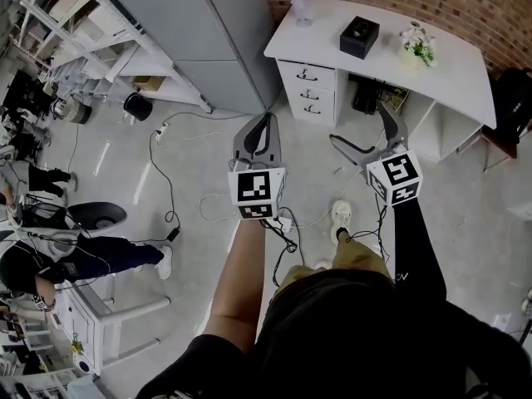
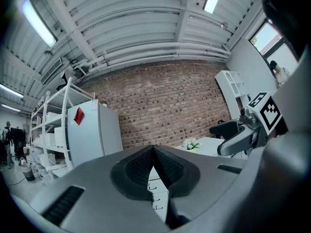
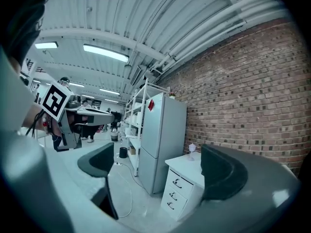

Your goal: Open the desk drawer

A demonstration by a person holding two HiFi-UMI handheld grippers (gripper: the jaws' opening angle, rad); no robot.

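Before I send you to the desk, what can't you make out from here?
- Drawer handles: too small in the head view to judge shape.
- Drawer stack: left gripper view shows a sliver; the shut left claw covers the rest.
- Under the desk: deep shade in the head view, contents unclear.
- Rest of the desk: behind the open right claw in the right gripper view.
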